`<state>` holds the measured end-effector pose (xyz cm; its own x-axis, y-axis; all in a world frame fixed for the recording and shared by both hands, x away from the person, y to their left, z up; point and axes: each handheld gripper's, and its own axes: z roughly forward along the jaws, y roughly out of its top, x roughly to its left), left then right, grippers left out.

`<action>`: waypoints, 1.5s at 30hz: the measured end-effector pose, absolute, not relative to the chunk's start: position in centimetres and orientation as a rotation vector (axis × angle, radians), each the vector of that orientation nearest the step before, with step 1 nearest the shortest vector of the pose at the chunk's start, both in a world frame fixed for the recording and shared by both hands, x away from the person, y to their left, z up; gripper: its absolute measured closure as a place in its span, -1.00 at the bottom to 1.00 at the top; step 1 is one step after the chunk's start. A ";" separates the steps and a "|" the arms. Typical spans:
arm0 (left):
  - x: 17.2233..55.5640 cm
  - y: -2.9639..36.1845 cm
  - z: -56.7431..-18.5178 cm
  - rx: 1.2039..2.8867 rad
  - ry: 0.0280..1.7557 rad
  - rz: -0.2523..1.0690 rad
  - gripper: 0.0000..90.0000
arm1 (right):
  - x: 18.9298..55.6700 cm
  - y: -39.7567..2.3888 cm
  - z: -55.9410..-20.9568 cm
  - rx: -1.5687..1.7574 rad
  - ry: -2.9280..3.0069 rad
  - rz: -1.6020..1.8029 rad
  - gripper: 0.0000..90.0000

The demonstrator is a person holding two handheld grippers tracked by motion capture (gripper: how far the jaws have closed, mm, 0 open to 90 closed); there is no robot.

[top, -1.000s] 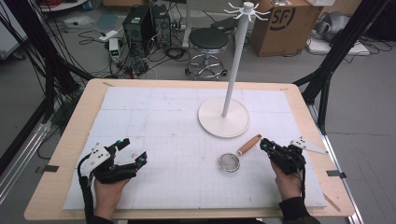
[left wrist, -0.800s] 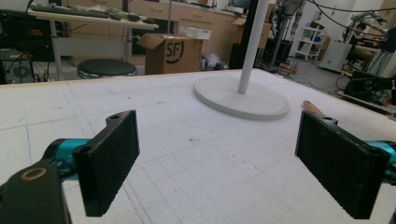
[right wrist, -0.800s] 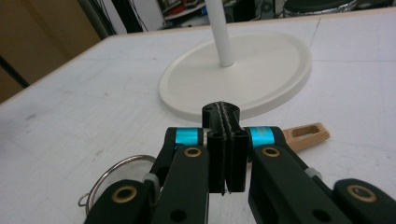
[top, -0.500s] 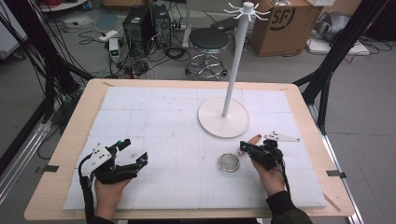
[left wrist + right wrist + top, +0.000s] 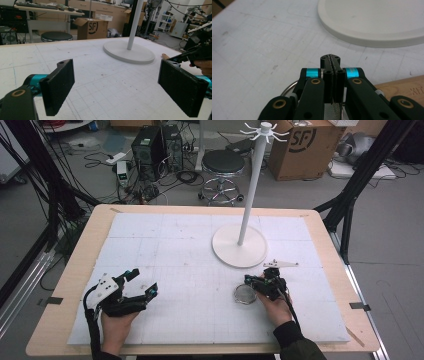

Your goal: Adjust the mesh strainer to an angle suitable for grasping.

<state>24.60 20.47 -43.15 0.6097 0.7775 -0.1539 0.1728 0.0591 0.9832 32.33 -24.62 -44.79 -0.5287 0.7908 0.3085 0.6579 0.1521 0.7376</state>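
Right gripper (image 5: pixel 261 285) jaws pressed fully together, empty, hovering over the small round wire-mesh strainer with wooden handle (image 5: pixel 245 294) just beside the white round stand base (image 5: pixel 239 246); left gripper (image 5: pixel 142 281) wide open, empty.

Grey concrete floor (image 5: pixel 310 195) behind the wooden worktop (image 5: pixel 75 270), white gridded mat (image 5: pixel 170 245) on top. Black stool (image 5: pixel 223 165) on castors, PC tower (image 5: pixel 147 145) with cable tangle, SF cardboard box (image 5: pixel 305 145), black frame struts (image 5: pixel 360 175) both sides. Cabinets and a long desk (image 5: pixel 45 8) further back, even indoor light
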 end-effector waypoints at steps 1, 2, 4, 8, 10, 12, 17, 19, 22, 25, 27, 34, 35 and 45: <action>24.6 20.5 -43.1 1.472 0.848 0.554 -0.68 | 32.5 -24.6 -45.0 1.457 2.261 1.306 1.00; 24.6 20.4 -43.1 1.471 0.848 0.554 -0.68 | 32.5 -24.6 -45.0 1.457 2.261 1.306 1.00; 24.6 20.5 -43.1 1.471 0.847 0.554 -0.68 | 32.7 -24.7 -45.1 1.471 2.261 1.300 1.00; 24.6 20.5 -43.1 1.473 0.851 0.555 -0.68 | 32.7 -24.7 -45.1 1.499 2.275 1.269 1.00; 24.6 20.4 -43.1 1.469 0.849 0.558 -0.68 | 32.7 -24.8 -45.1 1.506 2.277 1.263 1.00; 24.6 20.5 -43.1 1.472 0.847 0.553 -0.68 | 32.6 -24.8 -45.1 1.512 2.279 1.258 1.00; 24.5 20.5 -43.1 1.473 0.848 0.554 -0.68 | 32.6 -25.3 -45.1 1.540 2.283 1.215 1.00; 24.5 20.5 -43.1 1.471 0.849 0.552 -0.68 | 32.4 -25.6 -45.1 1.548 2.295 1.204 1.00; 24.5 20.4 -43.1 1.472 0.851 0.550 -0.68 | 32.0 -25.8 -45.2 1.536 2.308 1.195 1.00; 24.5 20.4 -43.1 1.476 0.848 0.551 -0.68 | 31.5 -26.1 -45.3 1.535 2.303 1.193 1.00; 24.5 20.4 -43.1 1.479 0.848 0.553 -0.67 | 31.3 -26.3 -45.3 1.533 2.302 1.199 1.00; 24.5 20.3 -43.1 1.481 0.846 0.552 -0.67 | 30.3 -28.4 -44.4 1.545 2.204 1.288 1.00; 24.5 20.3 -43.1 1.479 0.848 0.550 -0.67 | 30.3 -28.4 -44.4 1.545 2.204 1.288 1.00; 24.6 20.2 -43.1 1.480 0.849 0.547 -0.67 | 29.2 -35.9 -44.6 1.705 2.019 1.291 1.00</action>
<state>24.57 20.16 -43.14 0.6126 0.7751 -0.1547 0.1789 0.0546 0.9823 29.24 -35.95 -44.64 -0.3144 0.8754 0.3672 0.7009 -0.0468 0.7117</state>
